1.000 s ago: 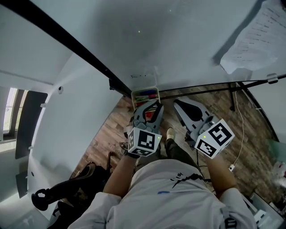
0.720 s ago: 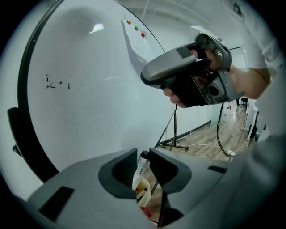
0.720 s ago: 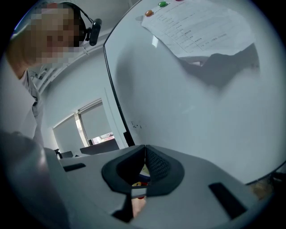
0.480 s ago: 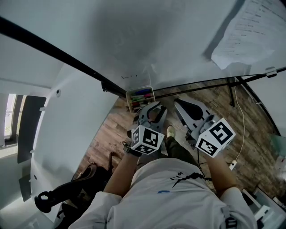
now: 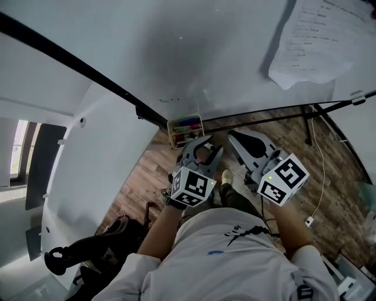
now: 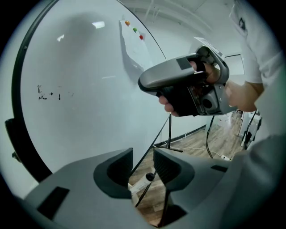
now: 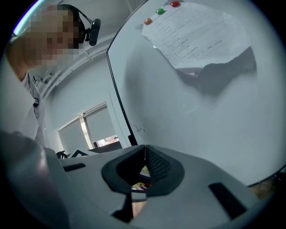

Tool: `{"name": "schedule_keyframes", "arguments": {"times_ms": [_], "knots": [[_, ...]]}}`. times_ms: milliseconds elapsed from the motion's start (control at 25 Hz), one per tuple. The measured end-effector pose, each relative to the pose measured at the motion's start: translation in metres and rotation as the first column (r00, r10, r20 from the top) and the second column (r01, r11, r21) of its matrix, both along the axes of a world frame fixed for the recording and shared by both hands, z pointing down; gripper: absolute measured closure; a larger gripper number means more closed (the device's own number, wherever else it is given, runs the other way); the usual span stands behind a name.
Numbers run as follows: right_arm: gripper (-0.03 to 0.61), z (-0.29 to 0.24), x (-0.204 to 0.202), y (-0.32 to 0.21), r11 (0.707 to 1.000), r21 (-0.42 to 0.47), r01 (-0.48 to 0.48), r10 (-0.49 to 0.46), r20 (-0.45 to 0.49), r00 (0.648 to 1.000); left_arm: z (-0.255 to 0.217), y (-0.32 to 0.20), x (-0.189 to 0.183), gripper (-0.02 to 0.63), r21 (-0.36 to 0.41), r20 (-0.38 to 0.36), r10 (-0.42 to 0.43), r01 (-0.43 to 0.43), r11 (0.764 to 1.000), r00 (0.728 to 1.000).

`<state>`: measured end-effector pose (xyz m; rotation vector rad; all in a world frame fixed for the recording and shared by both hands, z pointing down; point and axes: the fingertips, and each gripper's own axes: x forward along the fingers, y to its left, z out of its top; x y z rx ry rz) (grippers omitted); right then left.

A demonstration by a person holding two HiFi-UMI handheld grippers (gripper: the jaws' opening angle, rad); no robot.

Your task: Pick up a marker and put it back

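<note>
Person standing at a whiteboard [image 5: 194, 53] with a hand-held gripper in each hand. The left gripper [image 5: 208, 147] points down toward the marker tray [image 5: 185, 117] fixed at the board's lower edge. Its jaws have just been opening and stand spread, with nothing pressed between the pads. Through the gap, the left gripper view shows a white marker [image 6: 144, 181] with a dark cap lying lower and beyond, untouched. Other coloured markers [image 5: 189, 125] lie in the tray. The right gripper [image 5: 232, 136] is held level beside the left, its jaws pressed together on nothing. The step in hand appears to be the left gripper's work at the tray, either the reach for a marker or its release; the frames do not settle which. A pick would call for lowering the spread jaws astride one barrel before closing. The board's small dark scribbles [image 6: 49, 93] are illegible. The printed sheet [image 5: 317, 41], held by coloured magnets [image 7: 160, 10], is too small to read. No brand is visible.
</note>
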<state>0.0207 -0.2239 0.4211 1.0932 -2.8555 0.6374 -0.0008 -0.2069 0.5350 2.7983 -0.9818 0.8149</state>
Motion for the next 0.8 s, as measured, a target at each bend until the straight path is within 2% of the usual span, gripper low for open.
{"name": "schedule_keyframes", "arguments": {"times_ms": [160,400,800], "knots": [[0.565,-0.006,-0.003,0.004,1.000,0.016,0.024,-0.024,0.004,1.000,-0.020,0.003,0.000,0.479,0.011,-0.043,-0.025,0.026,1.000,0.999],[0.565,-0.022,-0.005,0.007,0.997,0.052,0.055,-0.055,0.001,0.998,-0.067,0.004,-0.003,0.480,0.016,-0.181,-0.084,0.088,0.996,0.980],[0.565,-0.047,-0.009,0.010,0.991,0.109,0.082,-0.082,-0.004,0.997,-0.128,0.006,-0.005,0.480,0.044,-0.312,-0.097,0.116,0.992,0.945]]}}
